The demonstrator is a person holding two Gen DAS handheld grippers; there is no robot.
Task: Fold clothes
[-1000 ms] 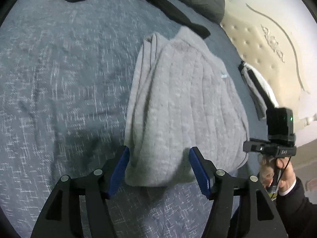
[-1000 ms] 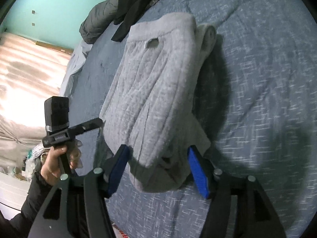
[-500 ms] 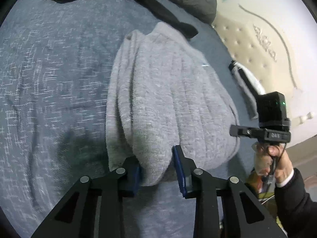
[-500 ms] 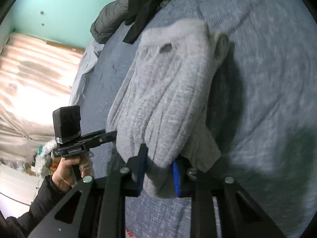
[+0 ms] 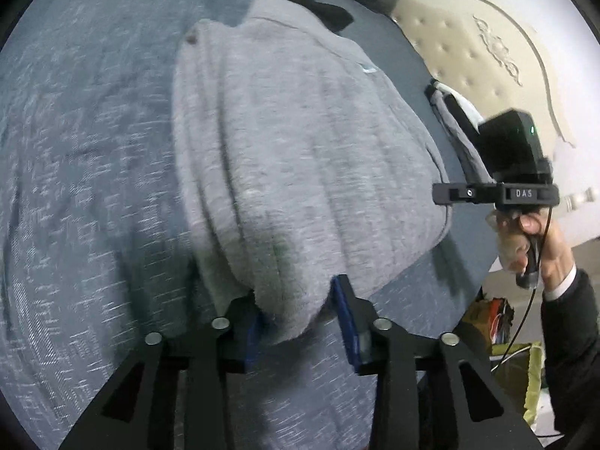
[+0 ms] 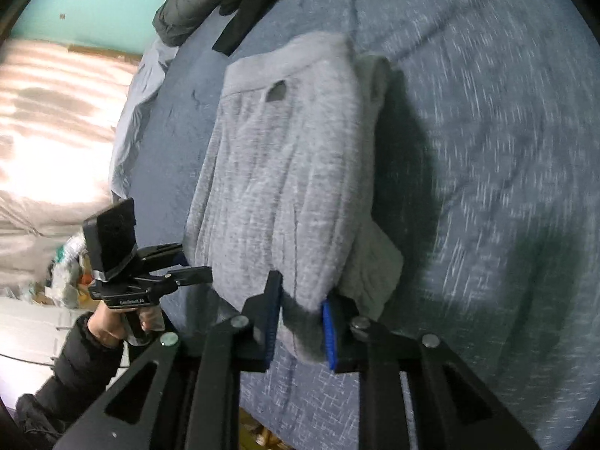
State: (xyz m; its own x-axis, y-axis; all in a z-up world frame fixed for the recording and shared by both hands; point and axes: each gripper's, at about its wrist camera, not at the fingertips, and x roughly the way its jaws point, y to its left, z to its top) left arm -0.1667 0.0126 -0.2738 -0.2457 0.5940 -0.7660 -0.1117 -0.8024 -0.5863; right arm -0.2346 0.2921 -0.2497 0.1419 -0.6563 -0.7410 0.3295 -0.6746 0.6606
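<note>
Pinching its near edge, the grey garment [image 5: 300, 157] is gripped by the nearly closed left gripper [image 5: 300, 322] and right gripper [image 6: 300, 322], at 6 o'clock.

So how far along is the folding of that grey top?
Partly done: the grey garment already lies in a long folded stack on the blue bedspread. In hand: the left gripper and right gripper each clamp its near edge, seemingly for another fold. Left: finishing that fold, and the dark clothes heaped at the far end look untouched.
</note>
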